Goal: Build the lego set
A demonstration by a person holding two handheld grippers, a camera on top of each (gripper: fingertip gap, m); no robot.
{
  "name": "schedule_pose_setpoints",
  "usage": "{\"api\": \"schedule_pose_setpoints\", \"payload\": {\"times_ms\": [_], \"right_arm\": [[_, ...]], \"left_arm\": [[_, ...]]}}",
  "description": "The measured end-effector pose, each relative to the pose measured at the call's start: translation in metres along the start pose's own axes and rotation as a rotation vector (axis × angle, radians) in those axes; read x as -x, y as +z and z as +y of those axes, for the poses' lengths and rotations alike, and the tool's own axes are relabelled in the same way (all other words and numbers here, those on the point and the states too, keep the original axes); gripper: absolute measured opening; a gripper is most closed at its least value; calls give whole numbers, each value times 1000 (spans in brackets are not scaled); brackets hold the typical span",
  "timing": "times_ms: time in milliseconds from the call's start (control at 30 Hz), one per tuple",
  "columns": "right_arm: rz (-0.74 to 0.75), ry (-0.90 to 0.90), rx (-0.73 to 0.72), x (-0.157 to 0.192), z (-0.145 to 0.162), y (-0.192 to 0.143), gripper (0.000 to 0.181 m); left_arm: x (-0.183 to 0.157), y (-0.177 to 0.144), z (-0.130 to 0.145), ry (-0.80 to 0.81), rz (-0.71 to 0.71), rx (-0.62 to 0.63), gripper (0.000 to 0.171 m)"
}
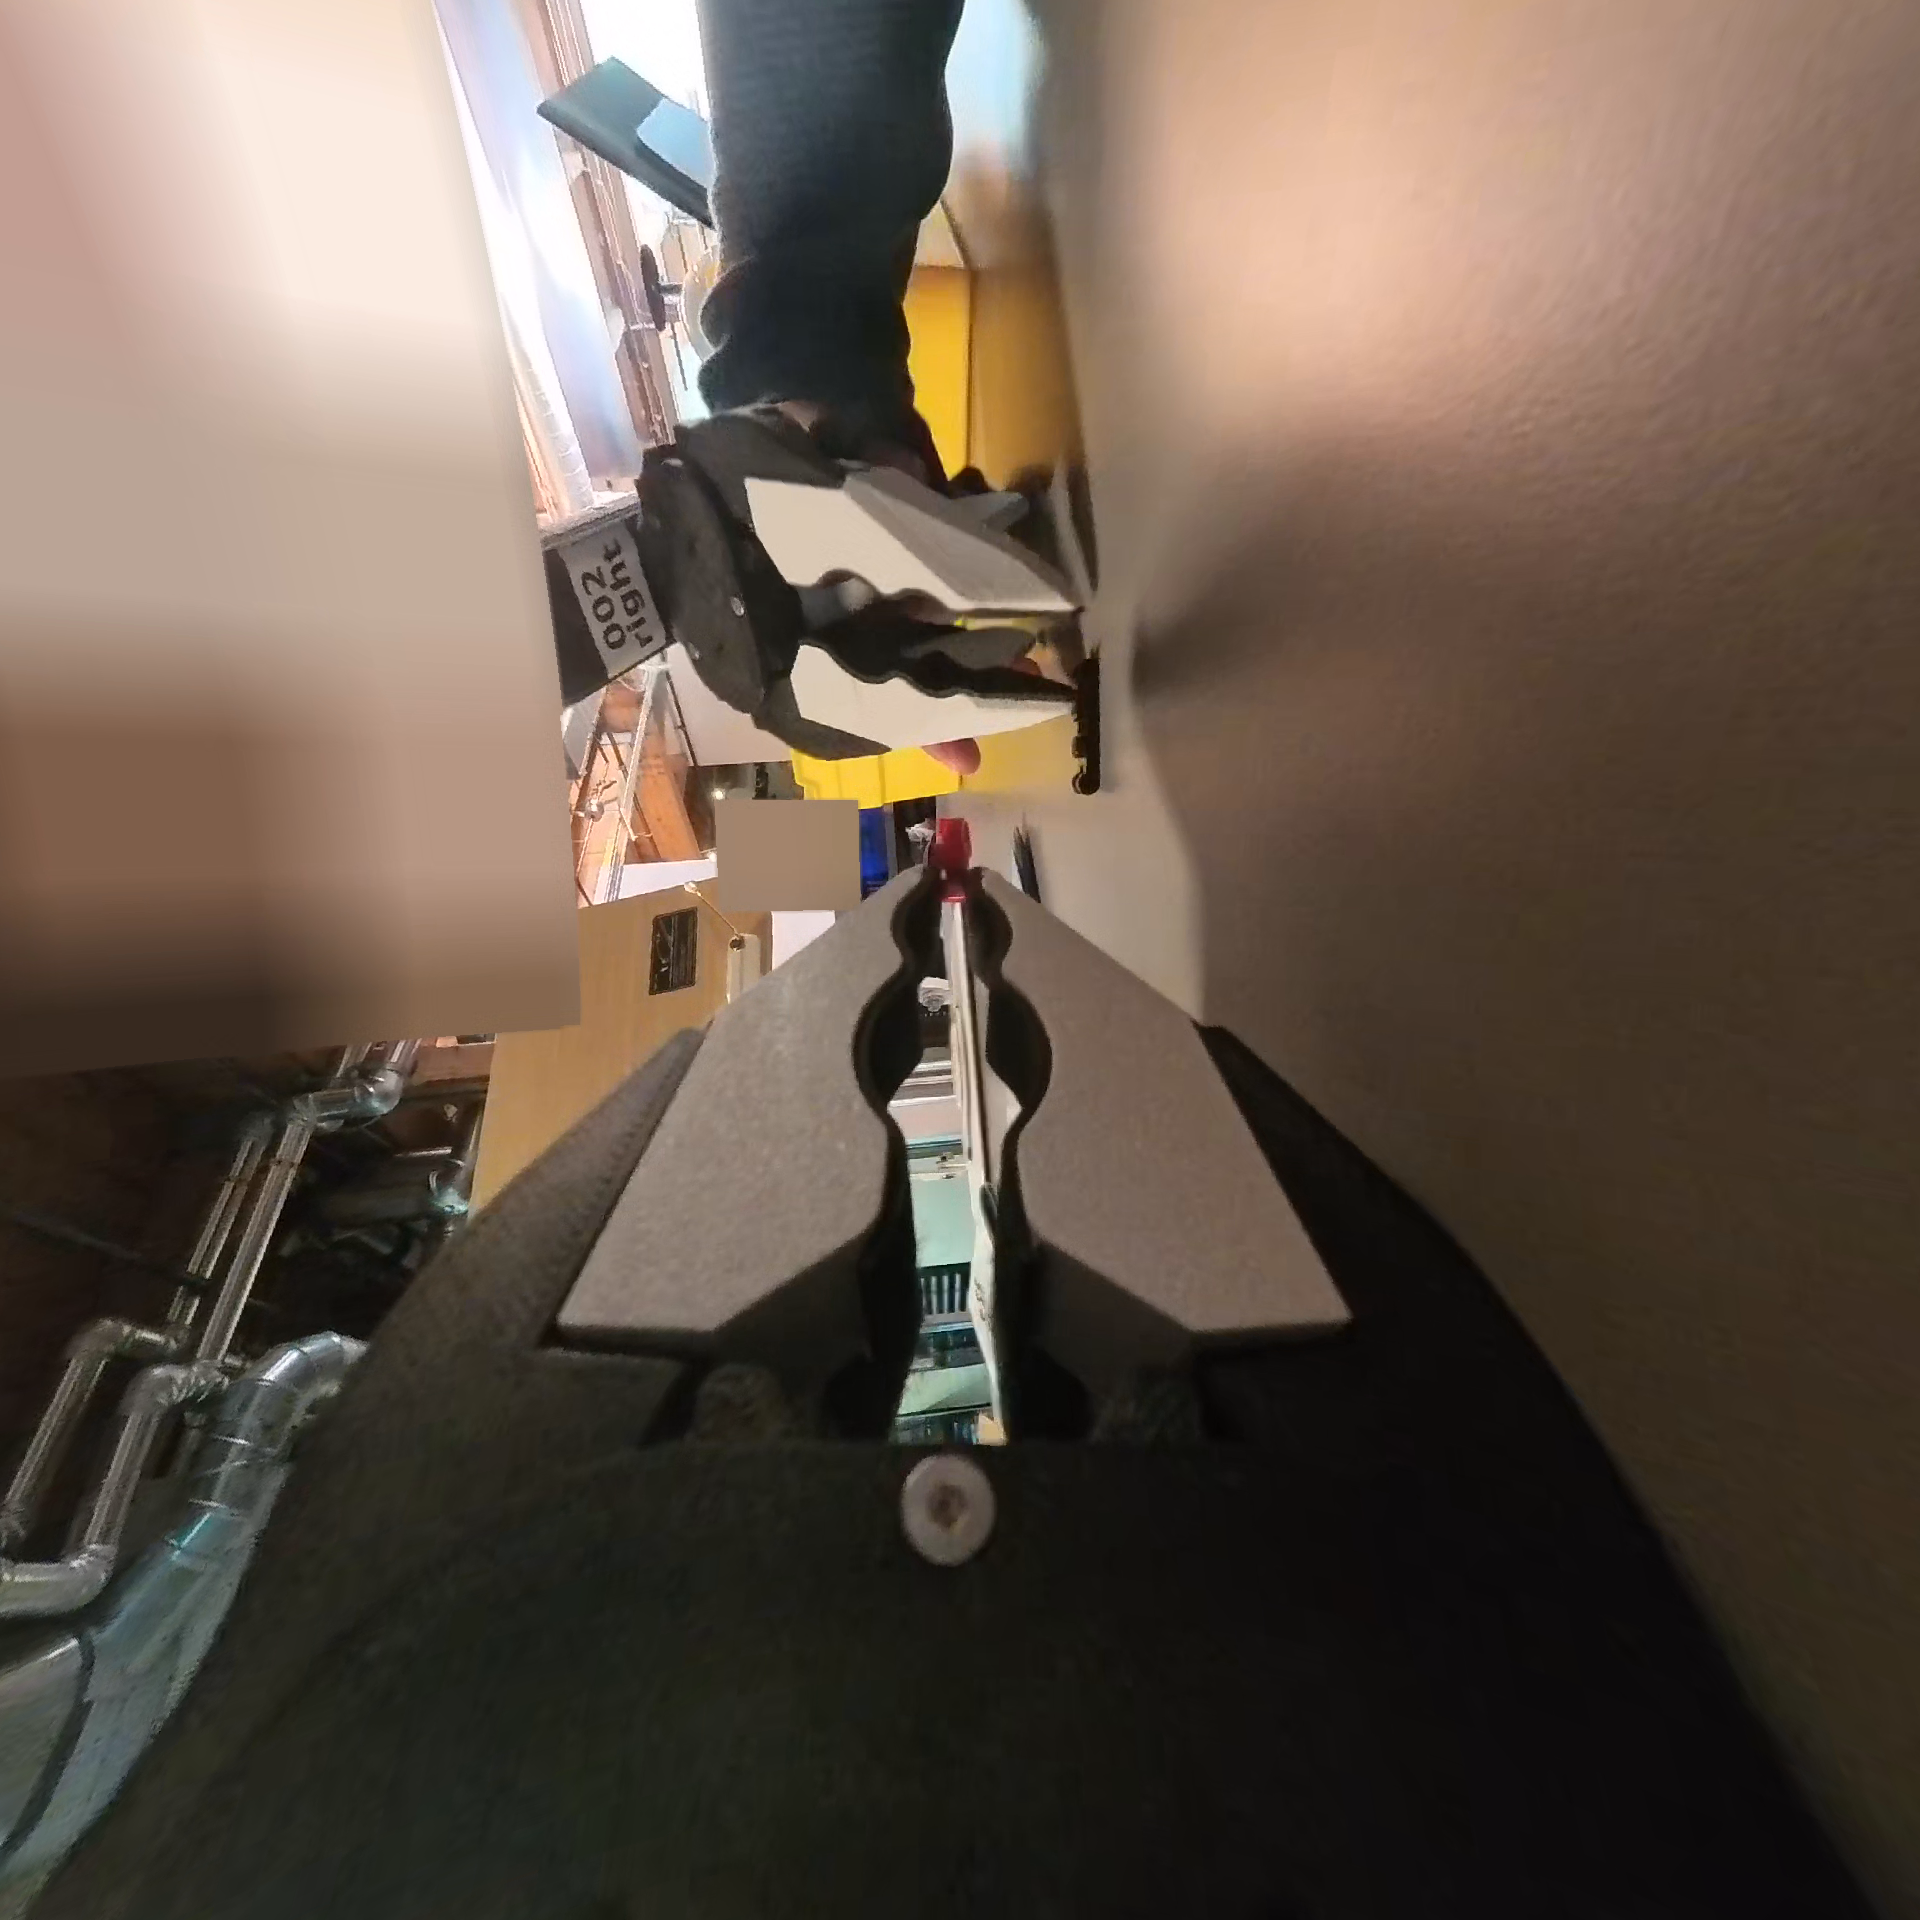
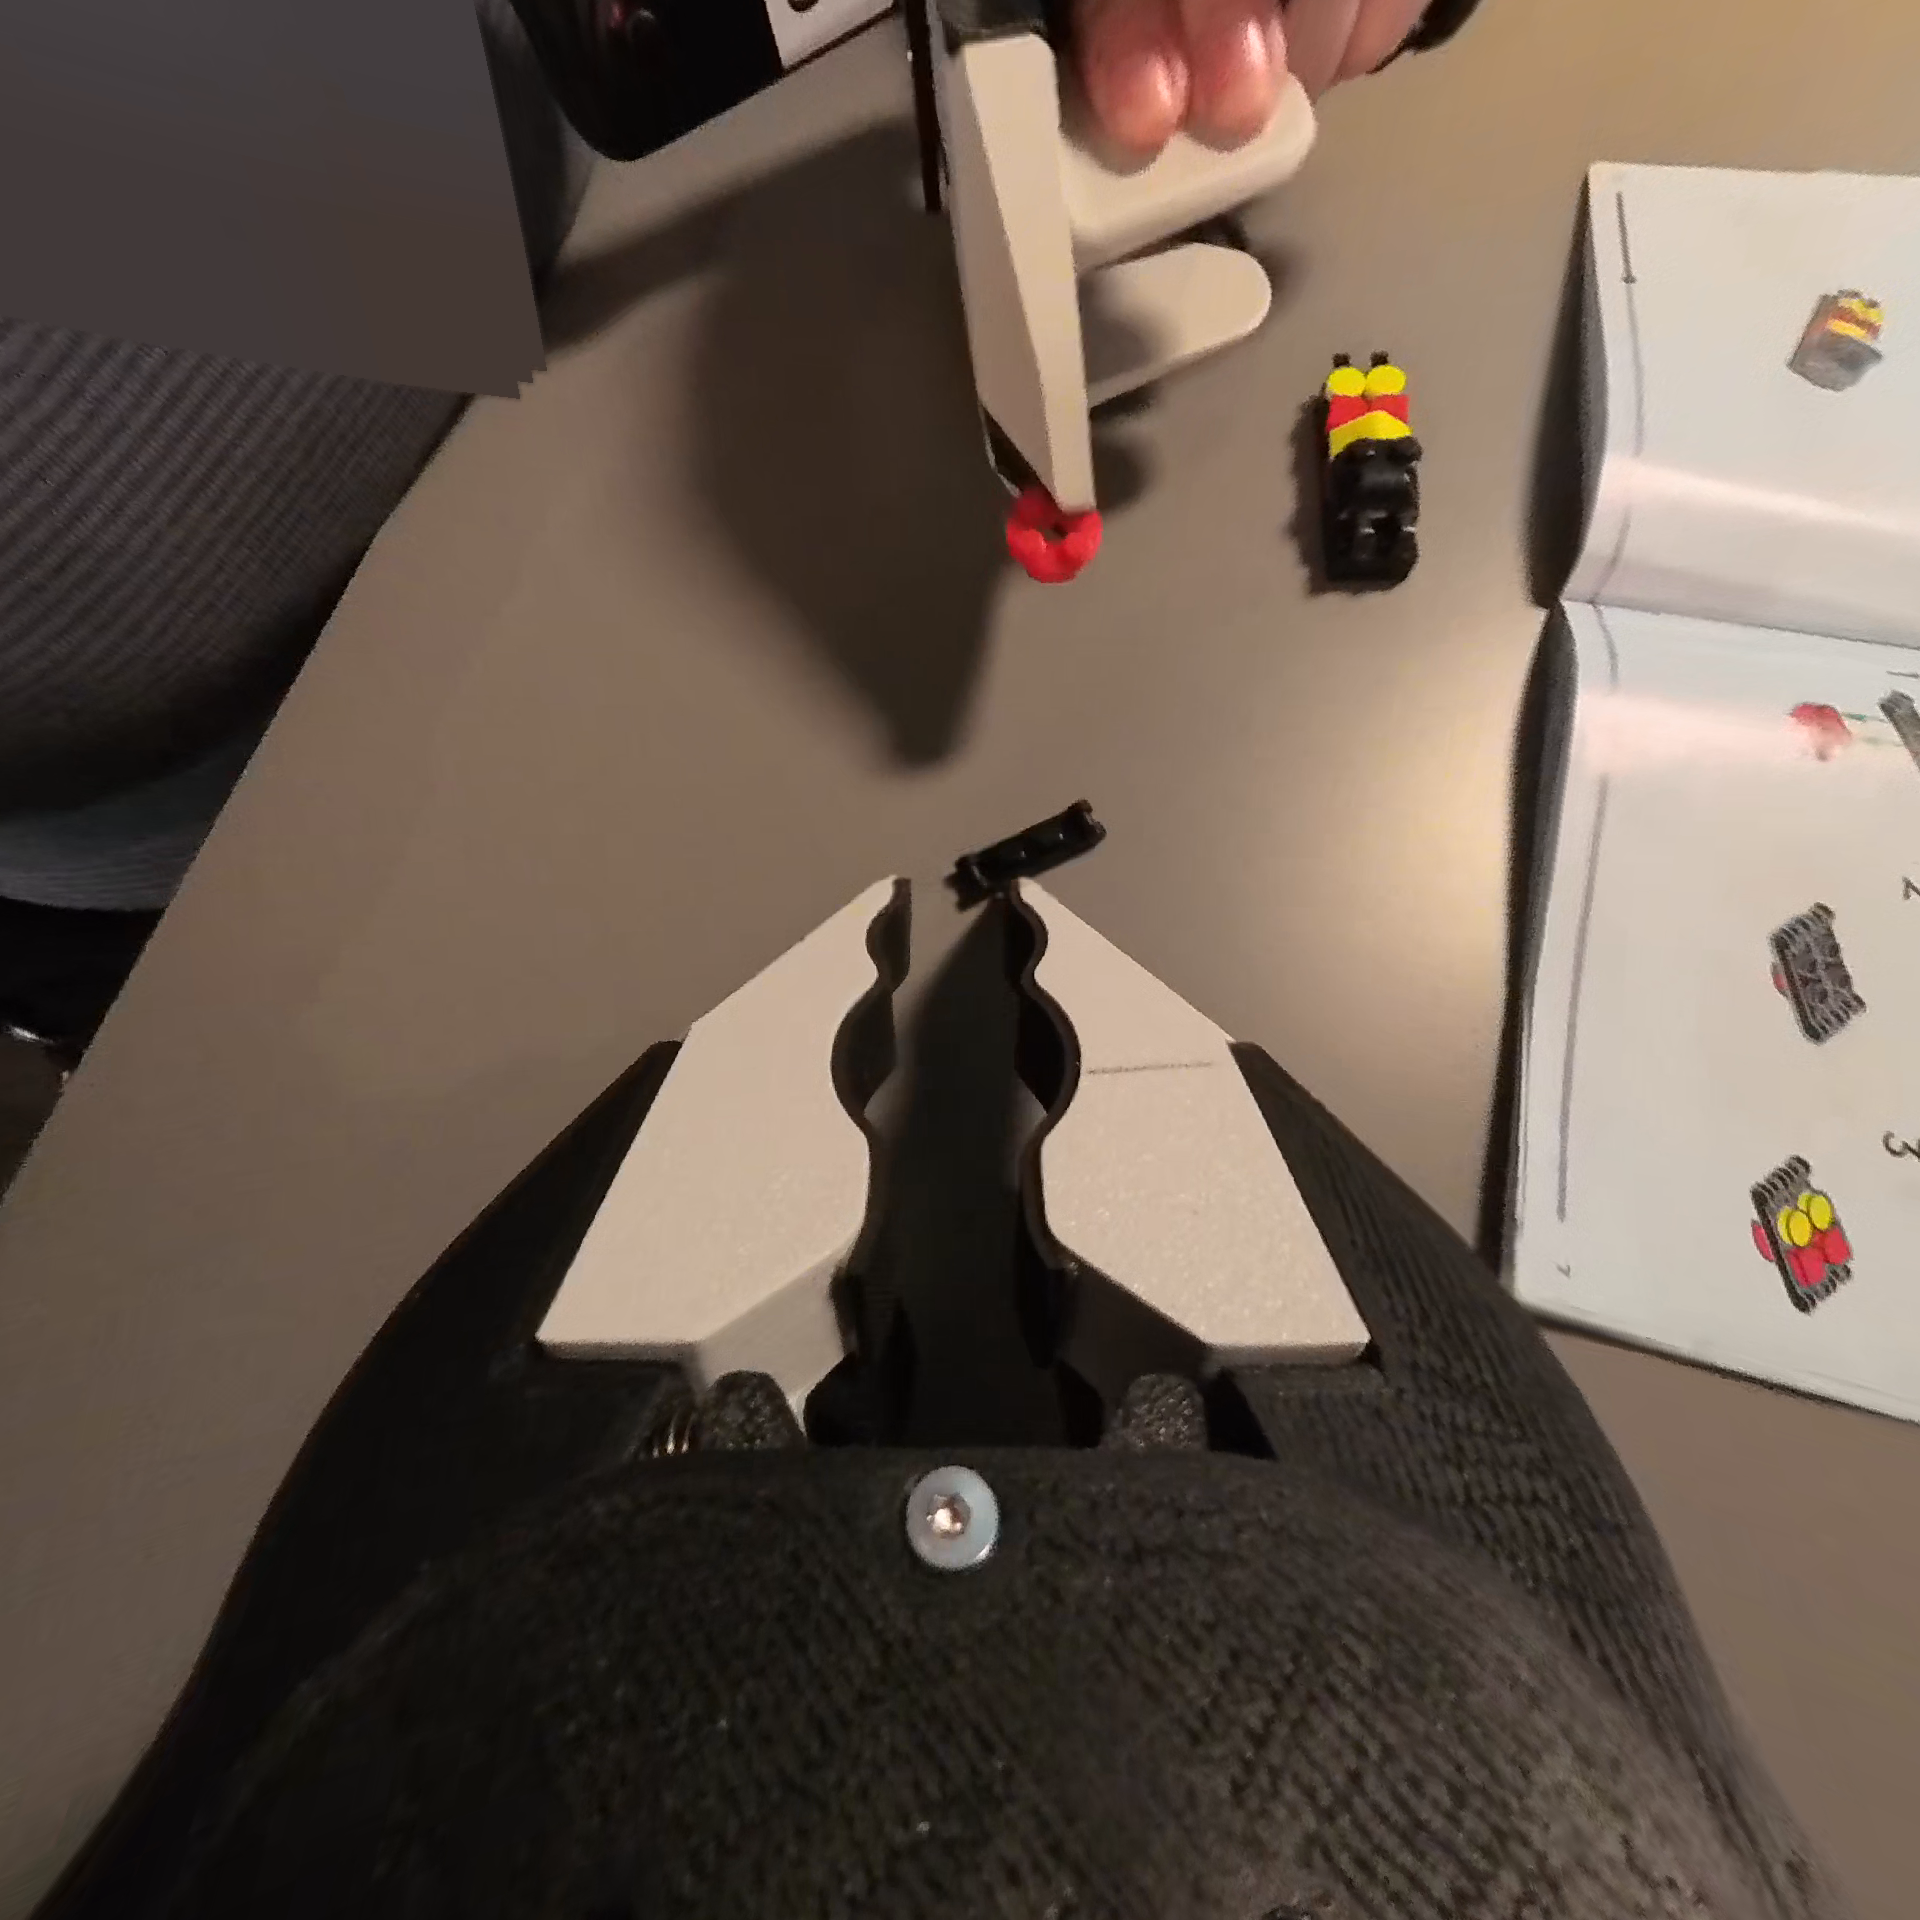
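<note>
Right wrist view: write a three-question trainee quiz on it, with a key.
1. True or false: the left gripper holds a red piece.
2. What lies just ahead of the right gripper? A) black piece B) yellow wheel C) blue plate
3. Fill in: the black, red and yellow assembly sits on the ____, beside the instruction booklet.

Key: 1 true; 2 A; 3 table

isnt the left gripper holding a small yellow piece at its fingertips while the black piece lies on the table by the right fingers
Not quite: the piece held at the left gripper's fingertips is red, not yellow, as the right wrist view shows. The black piece does lie on the table by the right gripper's fingers.
</note>
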State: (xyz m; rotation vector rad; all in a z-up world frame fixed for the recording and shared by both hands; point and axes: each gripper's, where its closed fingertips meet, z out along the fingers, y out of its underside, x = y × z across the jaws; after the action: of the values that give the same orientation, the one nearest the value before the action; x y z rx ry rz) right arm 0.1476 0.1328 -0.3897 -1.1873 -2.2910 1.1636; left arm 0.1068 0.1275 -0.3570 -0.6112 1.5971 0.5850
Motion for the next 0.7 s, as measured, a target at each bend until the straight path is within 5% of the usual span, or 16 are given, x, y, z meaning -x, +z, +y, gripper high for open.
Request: {"api": "schedule_pose_setpoints", "payload": {"times_ms": [200,433,700], "right_arm": [[11,-40,-53,4,-17,8,20],[329,191,-65,-37,-13,0,48],[634,281,-130,-14,-20,-8,38]], "left_arm": [[-1,-1,5,-11,11,1,4],[0,-1,6,-17,16,21,4],[-3,-1,7,-39,44,25,4]]}}
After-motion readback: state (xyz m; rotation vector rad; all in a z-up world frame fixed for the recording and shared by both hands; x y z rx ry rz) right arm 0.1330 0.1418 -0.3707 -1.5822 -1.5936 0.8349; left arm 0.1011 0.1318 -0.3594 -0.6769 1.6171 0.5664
